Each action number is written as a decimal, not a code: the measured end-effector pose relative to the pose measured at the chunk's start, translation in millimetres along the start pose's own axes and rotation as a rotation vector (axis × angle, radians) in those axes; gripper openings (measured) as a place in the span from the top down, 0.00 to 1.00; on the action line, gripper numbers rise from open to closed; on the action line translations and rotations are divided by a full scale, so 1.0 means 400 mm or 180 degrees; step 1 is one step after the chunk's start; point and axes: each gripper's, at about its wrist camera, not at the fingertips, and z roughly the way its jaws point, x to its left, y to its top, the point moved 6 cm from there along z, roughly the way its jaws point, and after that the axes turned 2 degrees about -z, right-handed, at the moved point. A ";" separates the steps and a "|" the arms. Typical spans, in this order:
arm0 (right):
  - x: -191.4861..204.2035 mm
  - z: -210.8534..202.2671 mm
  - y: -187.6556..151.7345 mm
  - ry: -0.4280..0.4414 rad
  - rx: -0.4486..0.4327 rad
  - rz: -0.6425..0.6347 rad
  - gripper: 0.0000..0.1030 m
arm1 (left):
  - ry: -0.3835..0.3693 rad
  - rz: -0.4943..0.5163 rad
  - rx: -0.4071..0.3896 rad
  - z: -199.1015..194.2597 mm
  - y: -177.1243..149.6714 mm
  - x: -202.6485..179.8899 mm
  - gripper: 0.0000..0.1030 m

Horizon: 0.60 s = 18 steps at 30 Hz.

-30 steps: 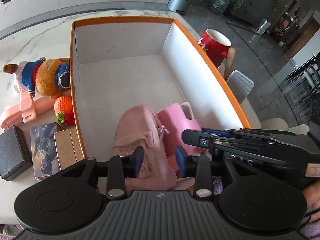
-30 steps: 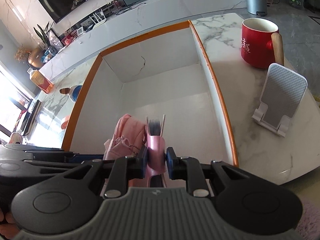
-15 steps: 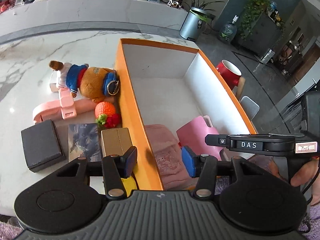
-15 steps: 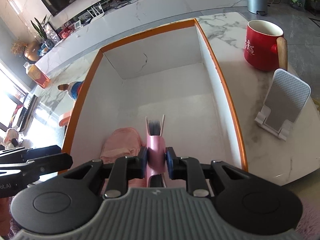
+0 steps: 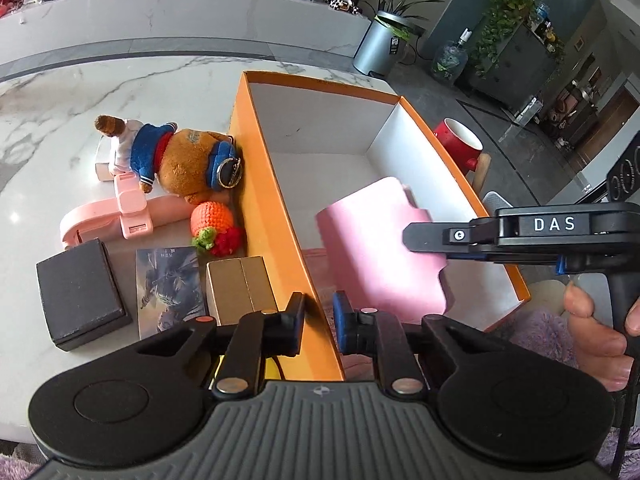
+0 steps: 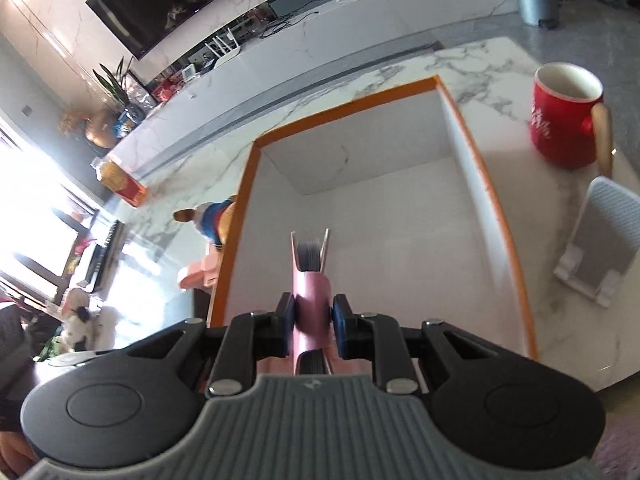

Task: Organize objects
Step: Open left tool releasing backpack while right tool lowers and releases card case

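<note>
Grippers over my orange box (image 5: 276, 216): right gripper (image 6: 313, 326) clamps the pink case (image 6: 312, 300), left gripper (image 5: 318, 326) straddles the wall, fingers apart.

"DAS" is printed in white capitals on a black label plate on the right gripper (image 5: 554, 224), as seen from the left wrist view. White characters are printed on the side of the red mug (image 6: 566, 136), too blurred to be read. Print on the illustrated card (image 5: 170, 284) and the bin sticker (image 5: 395, 45) is too small to be read.
</note>
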 end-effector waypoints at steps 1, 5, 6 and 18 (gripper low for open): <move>0.002 0.018 -0.006 0.0106 0.0085 0.0096 0.79 | -0.0002 0.0006 0.0004 0.000 0.000 0.001 0.85; 0.005 0.075 -0.027 0.0197 0.0271 0.0200 0.79 | -0.0036 0.0009 0.0017 0.000 0.000 0.005 0.85; -0.001 0.086 -0.031 0.0178 0.0300 0.0218 0.79 | -0.0031 0.0022 0.0021 0.001 0.000 0.004 0.85; -0.012 0.132 -0.049 -0.0334 0.0548 -0.0199 0.76 | 0.0035 0.0011 0.0086 0.006 0.005 0.001 0.86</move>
